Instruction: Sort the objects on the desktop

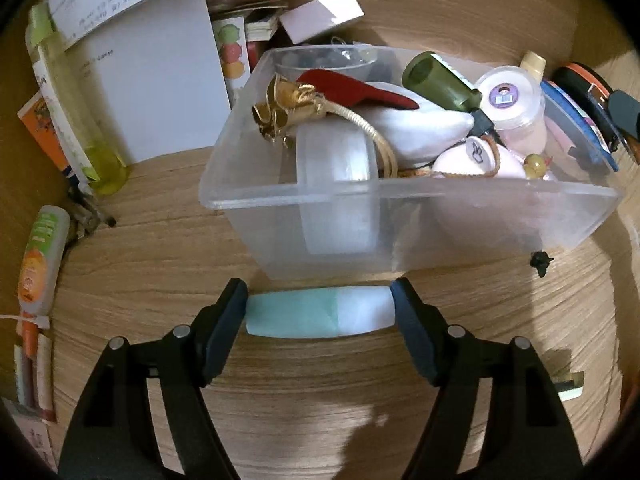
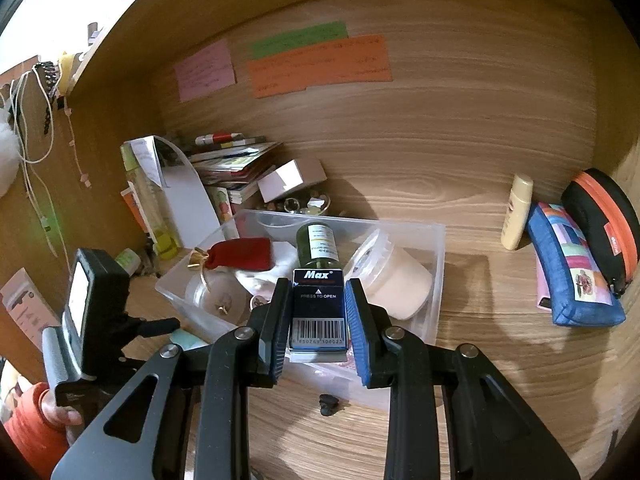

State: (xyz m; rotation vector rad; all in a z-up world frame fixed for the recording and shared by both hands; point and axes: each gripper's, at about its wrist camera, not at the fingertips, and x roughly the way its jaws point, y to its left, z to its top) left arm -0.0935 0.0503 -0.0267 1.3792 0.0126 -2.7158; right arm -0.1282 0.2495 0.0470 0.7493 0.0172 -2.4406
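Left gripper point(image 1: 320, 312) stands wide, its pads bracketing a pale teal-and-white tube point(image 1: 320, 312) that lies on the wooden desk point(image 1: 160, 248) just in front of the clear plastic bin point(image 1: 400, 196). Whether the pads press the tube's ends or only flank them cannot be told; no lift is evident. Right gripper point(image 2: 318, 316) is narrow and clamped on a dark blue box marked "Max" point(image 2: 318, 308), held over the near rim of the bin point(image 2: 436, 280).

Risks from here:
- The tube is rounded and taken end to end. A closing squeeze could pop it sideways, or push it against the bin wall.
- The bin is already crowded: green bottle point(image 1: 440, 80), white tub point(image 1: 512, 96), tape roll point(image 1: 340, 184), gold ornament point(image 1: 284, 108) with red pouch point(image 1: 352, 88). A box released onto this pile may slide out or settle on the rim.
- A small black object point(image 2: 328, 404) sits on the desk under the right gripper and could be knocked.

Not readable:
- The bin's floor and the items beneath the pile.
- The tube's label and cap.
- The handwriting on the sticky notes point(image 2: 320, 64).
- The person, beyond a hand and an orange sleeve point(image 2: 28, 424).
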